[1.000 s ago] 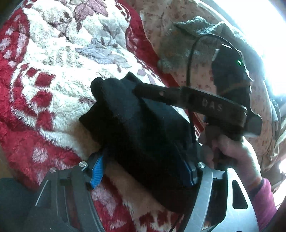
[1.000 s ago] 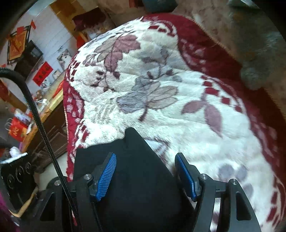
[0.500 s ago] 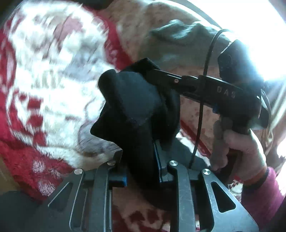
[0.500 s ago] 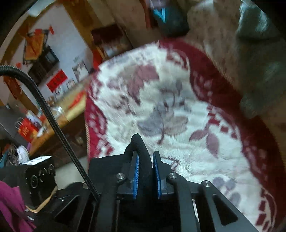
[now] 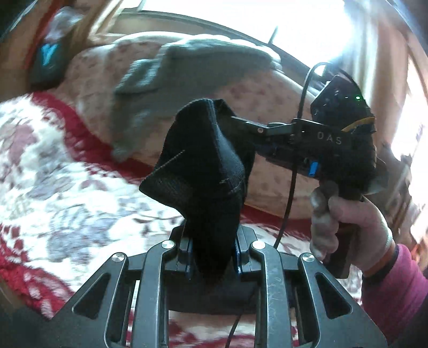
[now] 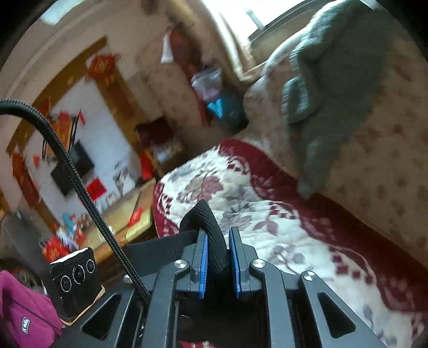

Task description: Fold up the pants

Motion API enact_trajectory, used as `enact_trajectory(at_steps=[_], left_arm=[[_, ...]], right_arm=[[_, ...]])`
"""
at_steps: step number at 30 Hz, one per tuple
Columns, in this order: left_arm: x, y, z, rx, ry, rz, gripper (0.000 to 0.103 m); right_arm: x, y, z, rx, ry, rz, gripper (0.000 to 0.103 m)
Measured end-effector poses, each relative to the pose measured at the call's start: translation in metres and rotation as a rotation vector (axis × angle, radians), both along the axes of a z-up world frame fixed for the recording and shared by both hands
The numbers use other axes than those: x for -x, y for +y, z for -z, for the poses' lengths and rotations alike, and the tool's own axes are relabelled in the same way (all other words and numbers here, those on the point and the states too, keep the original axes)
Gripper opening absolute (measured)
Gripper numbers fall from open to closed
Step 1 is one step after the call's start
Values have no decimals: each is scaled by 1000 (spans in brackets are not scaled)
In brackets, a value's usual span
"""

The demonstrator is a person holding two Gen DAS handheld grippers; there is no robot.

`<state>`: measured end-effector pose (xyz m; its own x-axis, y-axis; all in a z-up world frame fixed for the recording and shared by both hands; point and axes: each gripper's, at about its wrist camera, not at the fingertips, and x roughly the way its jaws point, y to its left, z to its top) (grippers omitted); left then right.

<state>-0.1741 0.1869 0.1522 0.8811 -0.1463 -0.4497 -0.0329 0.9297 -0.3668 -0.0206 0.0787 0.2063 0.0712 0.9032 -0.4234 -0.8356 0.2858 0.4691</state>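
Here, the left gripper point(image 5: 212, 253) and right gripper point(image 6: 217, 263) each clench a bunched edge of the black knit pants point(image 5: 203, 166), held aloft over a plush red-and-white floral blanket point(image 5: 67, 187); the lifting step looks underway, and next calls for spreading the ribbed fabric flat

A plush red-and-white floral blanket point(image 6: 240, 192) is covering the bed, and a cream flowered quilt point(image 5: 240, 88) is lying heaped along its far edge with a grey knitted garment point(image 5: 192, 67) draped over it. Beyond the quilt, daylight is pouring through a window point(image 5: 307, 24) — glaring white. Past the blanket's other end, a white wall point(image 6: 107, 112) is showing red paper decorations point(image 6: 103, 67) and a dark screen point(image 6: 72, 168) above a wooden cabinet point(image 6: 125, 214).
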Motion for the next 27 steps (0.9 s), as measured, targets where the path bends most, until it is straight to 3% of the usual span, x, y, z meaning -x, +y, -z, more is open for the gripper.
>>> enact_trajectory(at_steps=[7,13,16,18,19,20,21,23,27], left_arm=[[-27,-89,10,-109,48,168,21],[-52,-148,65,-168,181,268,21],[-61,-156,84,-142,255,310,24],[-60,-152,80,-99,252,332,30],[-60,-150,76,-71,248,346,40],[-59,-147,70,-25,238,371,54],[-57,-146,66,14,222,390,59],[-47,-142,55,82,181,433,62],[-31,-140,38,35,155,447,62]], right_arm=[[0,-127,25,-79,81,206,14],[-1,-207,101,-64,234,383,14],[0,-232,136,-17,287,491,17],[1,-248,141,-24,315,544,31],[3,-255,141,-13,319,584,40],[3,-260,140,3,316,610,42],[6,-266,139,20,316,628,43],[10,-275,136,48,320,644,43],[26,-291,131,85,326,695,48]])
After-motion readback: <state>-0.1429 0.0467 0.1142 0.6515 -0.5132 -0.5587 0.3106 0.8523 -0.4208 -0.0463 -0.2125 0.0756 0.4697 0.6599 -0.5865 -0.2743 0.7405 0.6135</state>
